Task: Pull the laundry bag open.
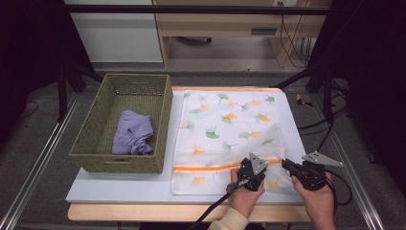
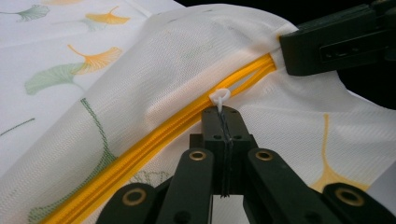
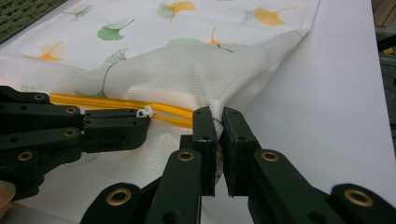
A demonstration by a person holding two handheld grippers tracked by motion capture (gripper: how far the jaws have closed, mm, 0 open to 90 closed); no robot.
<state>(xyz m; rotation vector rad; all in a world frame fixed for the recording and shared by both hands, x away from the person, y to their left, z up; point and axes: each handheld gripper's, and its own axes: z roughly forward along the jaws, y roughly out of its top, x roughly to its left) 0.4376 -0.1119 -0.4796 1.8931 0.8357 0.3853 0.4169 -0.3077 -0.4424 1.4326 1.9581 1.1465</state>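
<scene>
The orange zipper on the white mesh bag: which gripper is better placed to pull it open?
Probably left: the left gripper is shut on the white zipper pull, and the right gripper only pinches the bag's end.

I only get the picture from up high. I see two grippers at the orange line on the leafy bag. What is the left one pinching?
Observer: The left gripper is shut on the small white zipper pull of the yellow zipper.
Operator: And the other gripper, is it on the zipper too?
Observer: No. The right gripper pinches the white mesh of the laundry bag right at the zipper's end, at the bag's edge.
Operator: Is the bag flat there?
Observer: No, the mesh is lifted into a bump between the two grippers, above the table.
Operator: Is the zipper open?
Observer: I cannot tell; its yellow tapes run close together.
</scene>
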